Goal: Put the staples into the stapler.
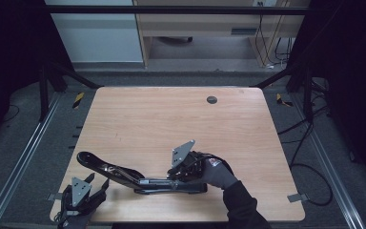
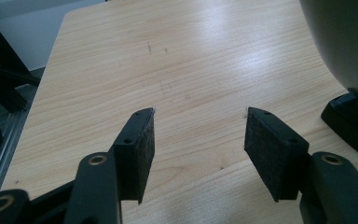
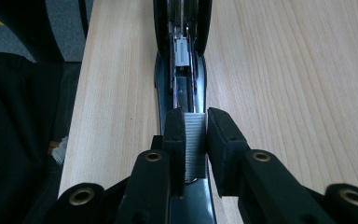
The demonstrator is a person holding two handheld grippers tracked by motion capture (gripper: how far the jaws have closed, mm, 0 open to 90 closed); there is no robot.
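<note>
A long black stapler (image 1: 171, 187) lies near the table's front edge with its top arm (image 1: 100, 164) swung open to the left. In the right gripper view its open magazine channel (image 3: 182, 56) runs away from me. My right gripper (image 3: 196, 122) is shut on a grey strip of staples (image 3: 196, 144), held just over the near end of that channel. In the high view the right gripper (image 1: 178, 174) sits over the stapler's middle. My left gripper (image 1: 97, 181) rests at the front left corner. It (image 2: 198, 135) stands open over bare wood, with the stapler's rounded end (image 2: 349, 46) to its right.
The wooden table (image 1: 171, 119) has a round cable hole (image 1: 212, 99) at the back. Metal rails and black frame legs flank it, and cables trail on the floor to the right. A dark sleeve (image 1: 243, 205) comes in from the front edge.
</note>
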